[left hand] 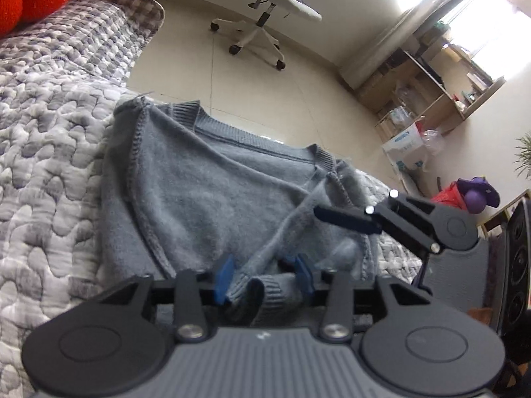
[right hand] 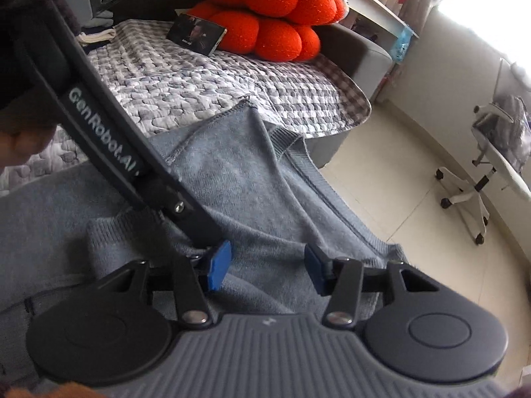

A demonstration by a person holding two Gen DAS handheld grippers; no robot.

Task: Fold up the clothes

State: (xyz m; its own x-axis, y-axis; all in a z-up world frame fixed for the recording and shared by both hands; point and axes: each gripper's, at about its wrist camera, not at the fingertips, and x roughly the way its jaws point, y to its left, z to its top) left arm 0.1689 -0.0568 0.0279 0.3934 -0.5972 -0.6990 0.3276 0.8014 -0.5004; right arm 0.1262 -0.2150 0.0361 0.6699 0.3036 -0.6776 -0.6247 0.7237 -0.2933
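Note:
A grey-blue knit sweater (left hand: 199,192) lies inside out, seams showing, on a quilted bed cover (left hand: 43,152), with its ribbed neckline (left hand: 252,136) toward the bed's edge. One sleeve (left hand: 292,222) runs across the body. Its ribbed cuff (left hand: 265,295) sits round and unsquashed between the blue pads (left hand: 223,278) of my left gripper (left hand: 263,277), which stands open. In the right wrist view my right gripper (right hand: 267,267) is open just over the sweater (right hand: 252,199), with nothing pinched. One of its dark fingers (left hand: 348,220) reaches in from the right in the left wrist view.
Orange round cushions (right hand: 275,10) and a dark box (right hand: 197,34) lie at the far end of the bed. The left gripper's black body (right hand: 109,132) crosses the right wrist view. Beyond the bed edge are pale floor, a white office chair (left hand: 265,23) and wooden shelves (left hand: 428,89).

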